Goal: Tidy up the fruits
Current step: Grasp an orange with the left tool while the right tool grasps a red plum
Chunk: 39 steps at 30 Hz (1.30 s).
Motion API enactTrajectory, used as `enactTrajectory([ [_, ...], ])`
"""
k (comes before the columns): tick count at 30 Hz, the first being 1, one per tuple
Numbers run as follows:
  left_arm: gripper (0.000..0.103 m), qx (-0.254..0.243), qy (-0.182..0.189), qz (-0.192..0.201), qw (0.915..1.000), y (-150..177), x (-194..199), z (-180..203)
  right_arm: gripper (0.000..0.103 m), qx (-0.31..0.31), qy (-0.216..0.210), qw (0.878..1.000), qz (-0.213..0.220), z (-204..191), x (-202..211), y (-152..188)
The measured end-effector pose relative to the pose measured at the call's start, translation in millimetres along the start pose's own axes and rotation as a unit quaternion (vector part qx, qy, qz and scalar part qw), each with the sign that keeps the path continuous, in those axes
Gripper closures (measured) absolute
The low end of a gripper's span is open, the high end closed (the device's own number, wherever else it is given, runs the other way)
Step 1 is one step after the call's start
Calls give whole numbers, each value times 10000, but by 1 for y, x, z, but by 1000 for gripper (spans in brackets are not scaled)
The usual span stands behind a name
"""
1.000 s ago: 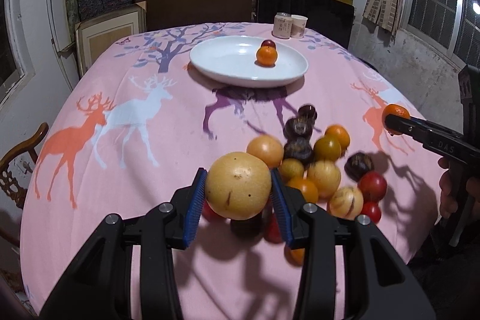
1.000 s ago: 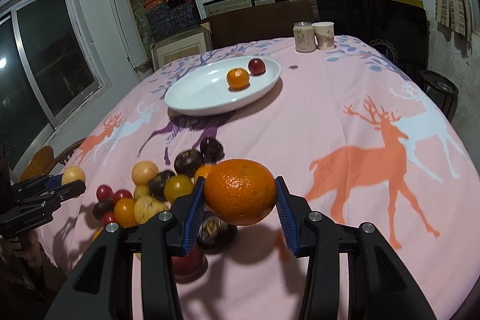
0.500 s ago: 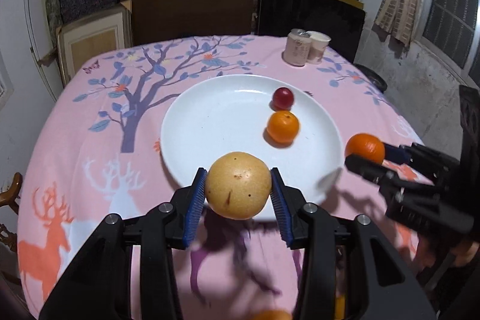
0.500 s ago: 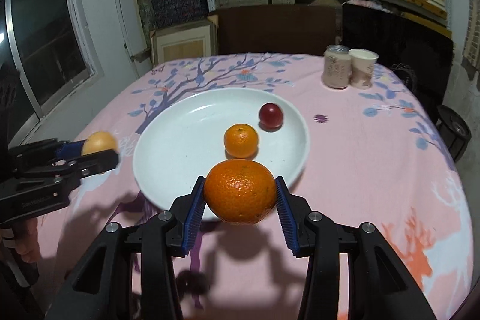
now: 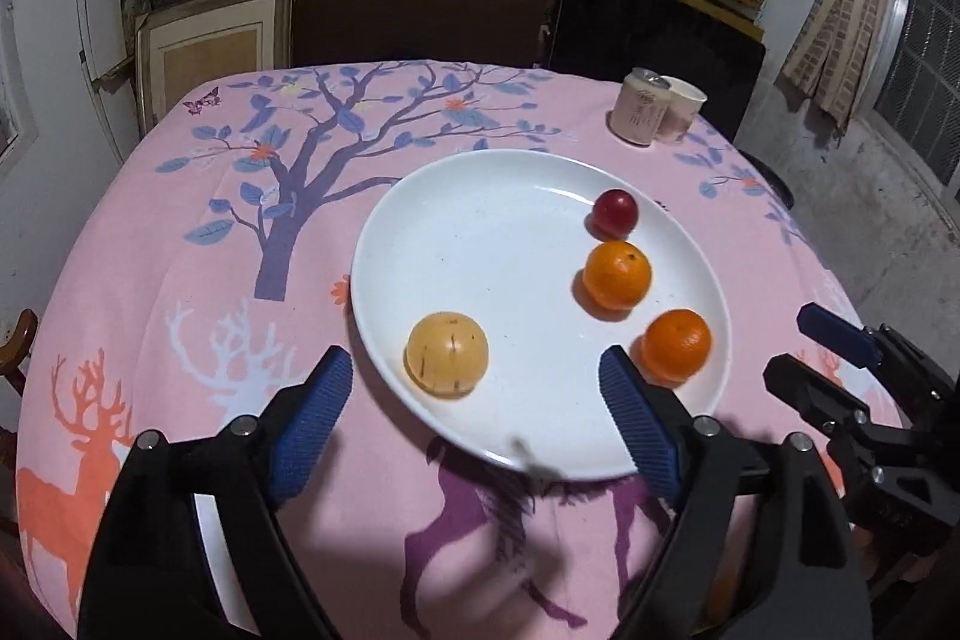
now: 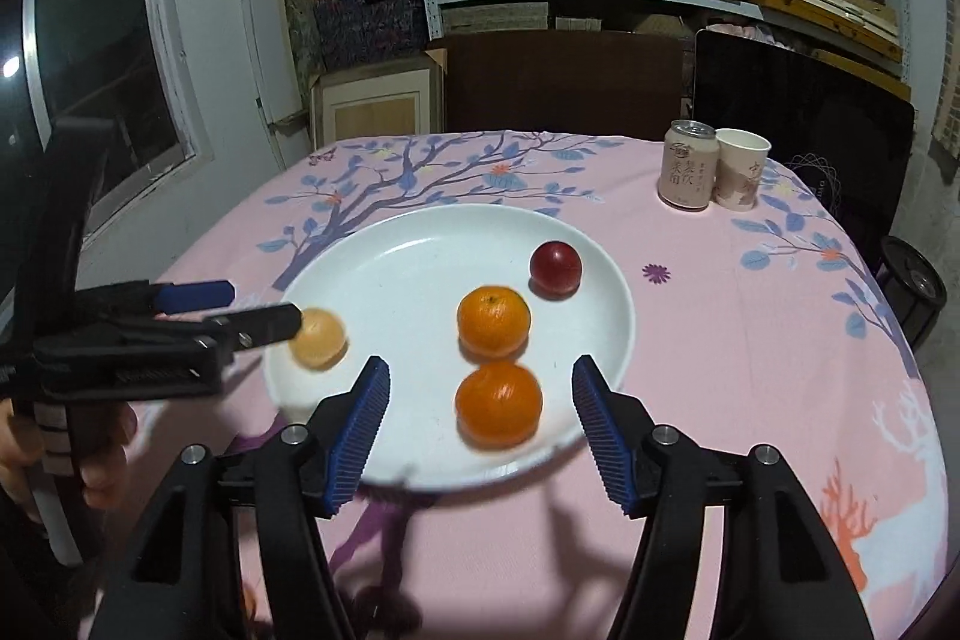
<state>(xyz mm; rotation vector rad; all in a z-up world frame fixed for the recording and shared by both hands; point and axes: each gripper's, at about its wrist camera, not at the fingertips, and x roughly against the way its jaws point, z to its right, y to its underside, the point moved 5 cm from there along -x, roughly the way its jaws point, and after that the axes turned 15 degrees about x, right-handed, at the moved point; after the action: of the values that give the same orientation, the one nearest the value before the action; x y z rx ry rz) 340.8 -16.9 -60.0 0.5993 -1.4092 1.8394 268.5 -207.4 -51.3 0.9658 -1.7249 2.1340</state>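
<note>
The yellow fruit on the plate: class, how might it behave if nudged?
The yellow fruit is round, so it would probably roll. The white plate looks smooth and shallow, so its low rim may not stop it.

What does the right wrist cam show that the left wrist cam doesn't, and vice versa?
Only the right wrist view: the person's hand gripping the left gripper seen side-on, a dark window on the left wall, and the label on the can.

Only the left wrist view: the right gripper seen side-on, a curtain and a grated window.

Both: the white plate holding a yellow fruit, two oranges and a red fruit; both grippers open; the paper cup.
</note>
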Motion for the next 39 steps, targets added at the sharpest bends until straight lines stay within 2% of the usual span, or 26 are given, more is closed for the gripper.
enactTrajectory([
  [4,20,-186,230,103,9995,38,52,-5,36,-48,-29,10000,-50,-12,39,37],
  [9,20,-852,93,244,9960,114,106,-17,36,-30,-41,9999,-139,-31,79,90],
  [12,20,-926,-8,157,9956,156,123,-33,36,-5,-34,9998,-171,-43,98,116],
  [17,20,-809,-150,-34,9966,205,130,-55,36,-98,-75,9997,-204,-53,115,138],
  [21,21,-770,-258,-117,9966,226,125,-59,36,-193,-66,9995,-220,-55,122,146],
  [26,37,-619,-68,-354,9974,237,120,-51,36,-191,-12,9996,-224,-57,132,154],
  [34,37,-1194,426,-314,9914,261,142,-11,36,-315,22,9991,-297,-50,138,169],
  [39,37,-1459,627,-375,9866,269,134,17,36,-330,2,9989,-319,-51,137,172],
])
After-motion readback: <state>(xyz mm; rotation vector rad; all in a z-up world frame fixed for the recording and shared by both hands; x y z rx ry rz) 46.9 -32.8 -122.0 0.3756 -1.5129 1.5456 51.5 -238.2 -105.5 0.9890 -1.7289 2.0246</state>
